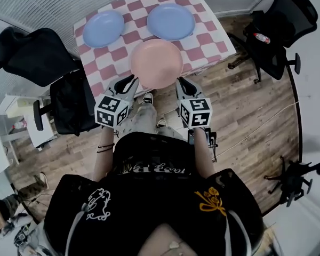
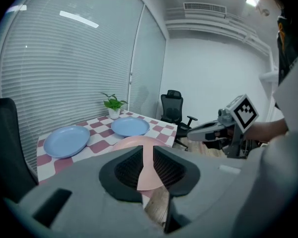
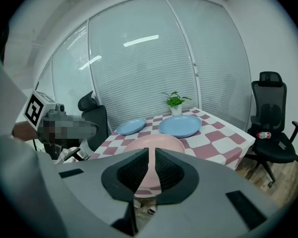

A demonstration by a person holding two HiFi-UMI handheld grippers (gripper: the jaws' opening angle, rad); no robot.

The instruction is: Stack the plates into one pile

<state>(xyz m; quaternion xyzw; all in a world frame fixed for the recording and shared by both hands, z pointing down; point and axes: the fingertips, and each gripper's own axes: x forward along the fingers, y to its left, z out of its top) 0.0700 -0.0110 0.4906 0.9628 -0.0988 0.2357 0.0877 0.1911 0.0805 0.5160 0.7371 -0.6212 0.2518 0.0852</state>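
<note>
Left gripper [image 1: 132, 79], right gripper [image 1: 180, 81]: both closed, empty, flanking round pink plastic-looking plate [image 1: 156, 63], which appears to overhang checkered desk [image 1: 210, 39] edge. Risk: closed jaws knock pink plate to floor.

The near plate [image 1: 156, 63] is pink, the 2 far plates [image 1: 103, 28] [image 1: 170, 21] blue, the tablecloth [image 1: 213, 41] pink-and-white checked.
</note>
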